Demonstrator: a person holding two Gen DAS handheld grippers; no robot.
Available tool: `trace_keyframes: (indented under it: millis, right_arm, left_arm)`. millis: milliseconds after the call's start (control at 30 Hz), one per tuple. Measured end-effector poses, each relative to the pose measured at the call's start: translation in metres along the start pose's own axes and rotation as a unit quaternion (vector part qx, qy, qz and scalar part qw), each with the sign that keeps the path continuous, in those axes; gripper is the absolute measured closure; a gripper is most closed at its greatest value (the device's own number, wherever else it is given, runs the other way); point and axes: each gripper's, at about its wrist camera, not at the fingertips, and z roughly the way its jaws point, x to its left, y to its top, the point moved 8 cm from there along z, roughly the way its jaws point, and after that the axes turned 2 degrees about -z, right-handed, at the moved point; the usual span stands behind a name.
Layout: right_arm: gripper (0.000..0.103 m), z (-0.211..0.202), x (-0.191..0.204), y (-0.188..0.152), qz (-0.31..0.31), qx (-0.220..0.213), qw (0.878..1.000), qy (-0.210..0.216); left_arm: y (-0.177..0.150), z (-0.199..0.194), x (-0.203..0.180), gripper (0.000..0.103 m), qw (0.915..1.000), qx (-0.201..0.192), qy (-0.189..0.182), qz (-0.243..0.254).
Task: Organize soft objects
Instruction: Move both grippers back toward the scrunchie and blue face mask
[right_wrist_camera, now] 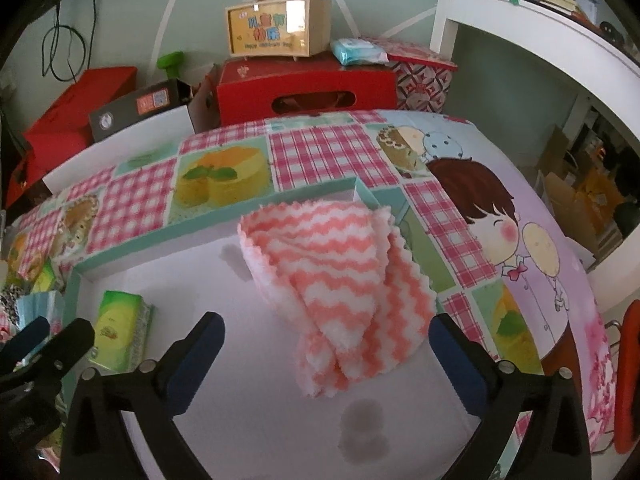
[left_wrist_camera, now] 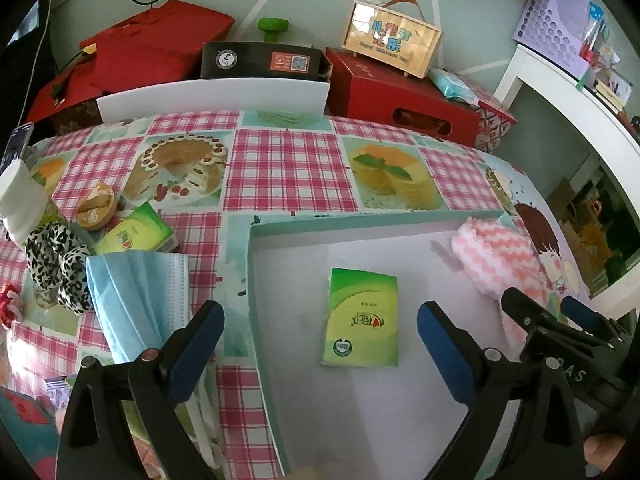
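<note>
A shallow teal-rimmed box (left_wrist_camera: 251, 280) with a white floor lies on the table. Inside it lie a green tissue pack (left_wrist_camera: 362, 318) and a folded pink-and-white wavy cloth (right_wrist_camera: 340, 280), the cloth draped over the right rim. My left gripper (left_wrist_camera: 320, 344) is open and empty just above the tissue pack. My right gripper (right_wrist_camera: 326, 356) is open and empty over the near end of the cloth. It also shows in the left wrist view (left_wrist_camera: 556, 316). Left of the box lie a blue face mask (left_wrist_camera: 136, 300), a leopard-print scrunchie (left_wrist_camera: 56, 268) and a second green tissue pack (left_wrist_camera: 136, 232).
A tape roll (left_wrist_camera: 96, 204) and a white-topped green object (left_wrist_camera: 24, 200) sit at the table's left. Red boxes (left_wrist_camera: 400, 96), a black box (left_wrist_camera: 260, 60) and a wooden carry case (left_wrist_camera: 394, 40) stand behind the table. A white shelf (left_wrist_camera: 560, 92) is to the right.
</note>
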Motion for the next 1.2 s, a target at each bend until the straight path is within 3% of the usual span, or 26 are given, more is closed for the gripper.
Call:
trace_keyframes:
  millis: [300, 533, 700, 1000, 1200]
  right_arm:
    - [0.000, -0.008, 0.004, 0.007, -0.002, -0.017, 1.000, 0.004]
    - [0.000, -0.025, 0.013, 0.017, -0.004, -0.055, 0.998, 0.012]
    - [0.000, -0.029, 0.042, 0.020, -0.014, -0.066, 0.996, 0.063]
    - [0.000, -0.029, 0.089, 0.011, -0.043, -0.049, 0.991, 0.116]
    - [0.000, -0.027, 0.129, -0.002, -0.092, -0.035, 0.987, 0.129]
  left_arm:
    - [0.009, -0.016, 0.013, 0.006, 0.9997, -0.015, 0.017, -0.004]
    - [0.018, -0.033, 0.041, 0.006, 0.9987, -0.029, 0.022, -0.036]
    - [0.022, -0.047, 0.082, 0.006, 0.9950, -0.043, 0.044, -0.079]
    - [0.020, -0.081, 0.172, 0.006, 0.9792, -0.072, 0.091, -0.167]
    - [0.011, -0.106, 0.230, 0.005, 0.9612, -0.096, 0.122, -0.228]
